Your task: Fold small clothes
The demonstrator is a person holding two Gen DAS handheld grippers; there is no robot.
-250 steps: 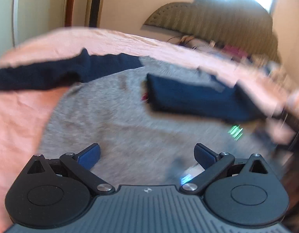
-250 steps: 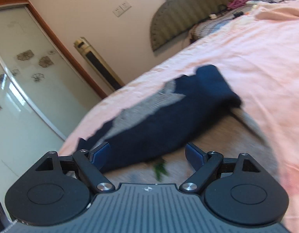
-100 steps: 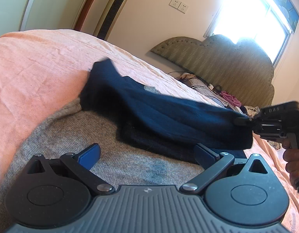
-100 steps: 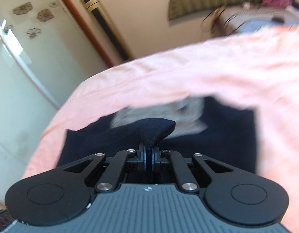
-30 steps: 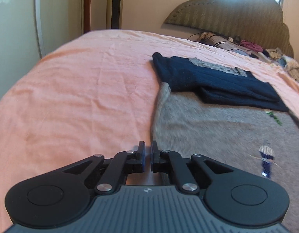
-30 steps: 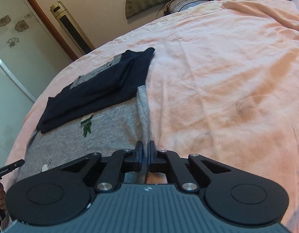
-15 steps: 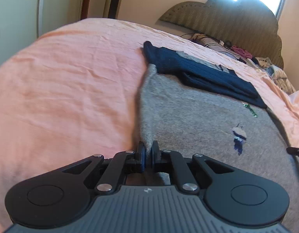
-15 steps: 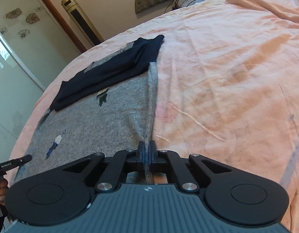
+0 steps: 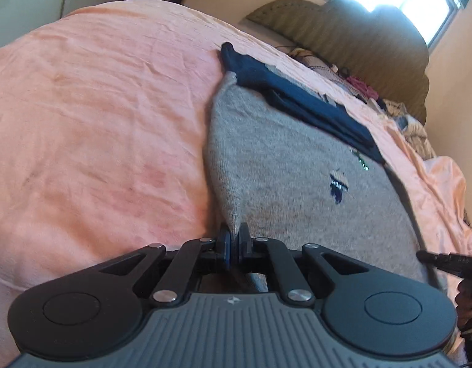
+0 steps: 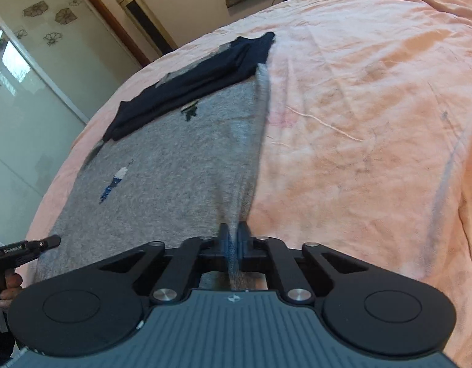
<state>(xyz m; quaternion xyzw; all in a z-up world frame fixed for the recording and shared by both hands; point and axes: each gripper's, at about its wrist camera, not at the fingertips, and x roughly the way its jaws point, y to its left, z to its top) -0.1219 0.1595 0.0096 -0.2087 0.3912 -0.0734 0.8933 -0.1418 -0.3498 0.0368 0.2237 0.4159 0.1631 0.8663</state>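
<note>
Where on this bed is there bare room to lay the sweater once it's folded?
Bare pink sheet lies right of the grey sweater, and more lies on its left. The headboard end is crowded with loose clothes.

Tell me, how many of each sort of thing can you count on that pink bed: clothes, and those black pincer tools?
Sweaters: 1, the grey sweater with navy sleeves folded across its top.
Pincer tools: 2, the left gripper and the right gripper, each shut on a near corner of the sweater.
Bed sheets: 1, the pink sheet.
Total: 4
</note>
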